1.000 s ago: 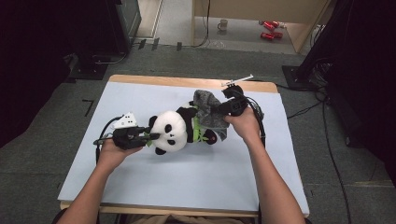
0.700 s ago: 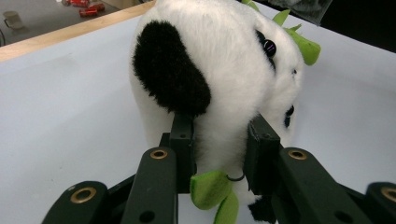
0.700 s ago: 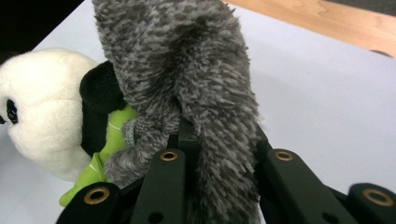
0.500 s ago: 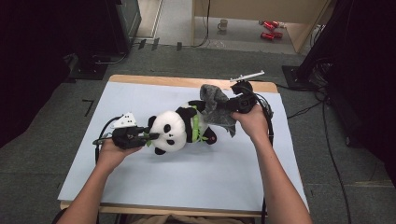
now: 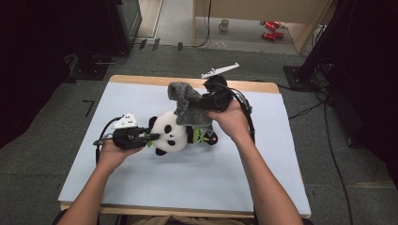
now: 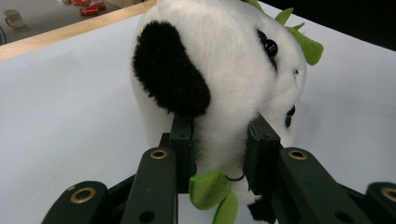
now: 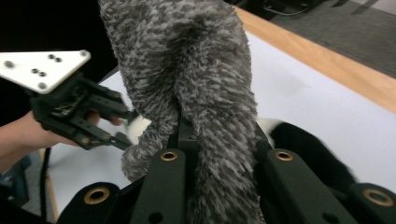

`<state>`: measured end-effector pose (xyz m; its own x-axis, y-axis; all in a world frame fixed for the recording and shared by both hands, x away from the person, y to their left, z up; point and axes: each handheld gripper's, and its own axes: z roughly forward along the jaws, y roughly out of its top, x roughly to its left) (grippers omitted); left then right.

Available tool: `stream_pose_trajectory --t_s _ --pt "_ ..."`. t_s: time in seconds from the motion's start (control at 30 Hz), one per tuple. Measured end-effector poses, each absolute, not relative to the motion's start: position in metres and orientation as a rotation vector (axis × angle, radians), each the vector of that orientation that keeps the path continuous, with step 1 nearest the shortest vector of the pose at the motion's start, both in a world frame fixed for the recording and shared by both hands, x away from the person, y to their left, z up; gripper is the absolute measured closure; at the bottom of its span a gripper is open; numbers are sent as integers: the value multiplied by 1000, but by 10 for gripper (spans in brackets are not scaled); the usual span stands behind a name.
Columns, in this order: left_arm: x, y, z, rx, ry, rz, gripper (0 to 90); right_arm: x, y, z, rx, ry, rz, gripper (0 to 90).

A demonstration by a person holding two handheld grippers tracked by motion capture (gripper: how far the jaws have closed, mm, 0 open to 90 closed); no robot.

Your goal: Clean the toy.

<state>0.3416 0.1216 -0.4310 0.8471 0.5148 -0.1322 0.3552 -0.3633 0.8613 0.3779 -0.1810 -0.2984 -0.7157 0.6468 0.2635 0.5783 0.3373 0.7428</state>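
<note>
A black-and-white panda plush point(image 5: 170, 133) with green leaf trim lies on its side mid-table. My left gripper point(image 5: 151, 137) is shut on its head; in the left gripper view the jaws pinch the white fur point(image 6: 219, 79) just under the black ear, and a green leaf point(image 6: 210, 191) hangs below. My right gripper point(image 5: 209, 102) is shut on a grey fuzzy cloth point(image 5: 187, 104), which it holds up over the panda's body. In the right gripper view the cloth point(image 7: 196, 70) rises between the jaws, and the left gripper point(image 7: 123, 128) shows behind it at left.
The white table top point(image 5: 187, 187) has a wooden far edge point(image 5: 141, 79). A black cable point(image 5: 246, 110) loops by the right wrist. On the floor beyond stand a mug point(image 5: 225, 24) and red objects point(image 5: 271, 29).
My right hand has risen and moved toward the far edge, lifting the grey cloth higher above the panda. The left hand and the panda's head have stayed put.
</note>
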Motion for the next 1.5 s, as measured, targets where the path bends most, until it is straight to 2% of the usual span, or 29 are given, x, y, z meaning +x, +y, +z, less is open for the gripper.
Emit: stream_pose_trajectory --t_s 0.37,0.57,0.87,1.5 --pt "342 122 -431 1989 642 195 696 376 -137 -312 1070 2637 1375 768" --pt "342 122 -431 1991 640 194 696 382 -129 -329 1114 2679 1311 768" --pt "342 122 -431 1995 641 191 696 396 -145 -349 1208 2668 1237 768" --pt "346 125 -433 2040 599 174 703 409 -182 -348 1317 2596 1182 768"
